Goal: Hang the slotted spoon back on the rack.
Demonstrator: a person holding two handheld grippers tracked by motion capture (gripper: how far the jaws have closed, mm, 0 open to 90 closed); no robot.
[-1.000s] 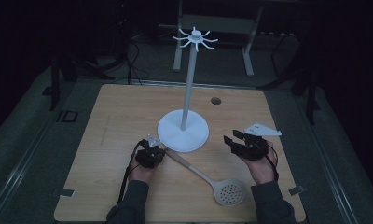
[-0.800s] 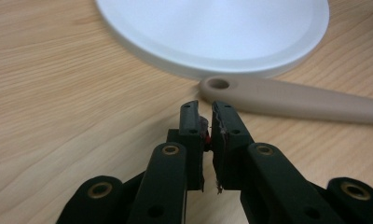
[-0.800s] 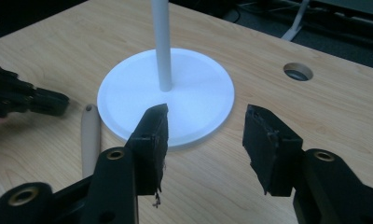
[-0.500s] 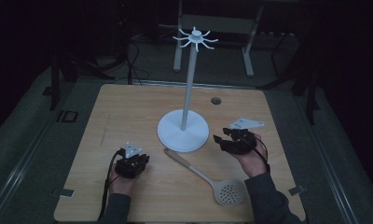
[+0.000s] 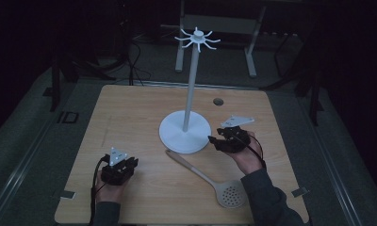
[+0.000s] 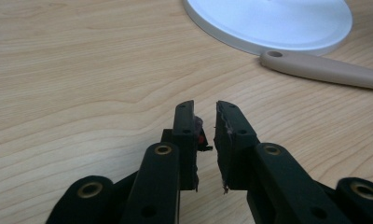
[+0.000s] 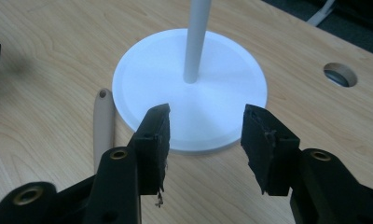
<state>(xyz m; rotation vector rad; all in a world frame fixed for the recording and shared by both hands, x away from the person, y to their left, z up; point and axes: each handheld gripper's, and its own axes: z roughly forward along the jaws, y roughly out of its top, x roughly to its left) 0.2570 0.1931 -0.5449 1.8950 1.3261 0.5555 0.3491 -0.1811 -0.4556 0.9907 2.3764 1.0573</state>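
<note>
Since the earlier frame, the left gripper (image 5: 129, 162) has been drawn back left, its empty jaws just opening narrowly; the right gripper (image 5: 214, 141), wide and empty, is held near the stand (image 5: 185, 134). The spoon (image 5: 210, 181) lies between them and could be knocked aside.

**Three cameras, one shared stand**

The high view looks forward and down on the whole desk (image 5: 130, 117) from afar. Each gripper view skims low and close along its own jaws. All three share the white stand base (image 5: 185, 132) (image 6: 268, 23) (image 7: 189, 107).
</note>
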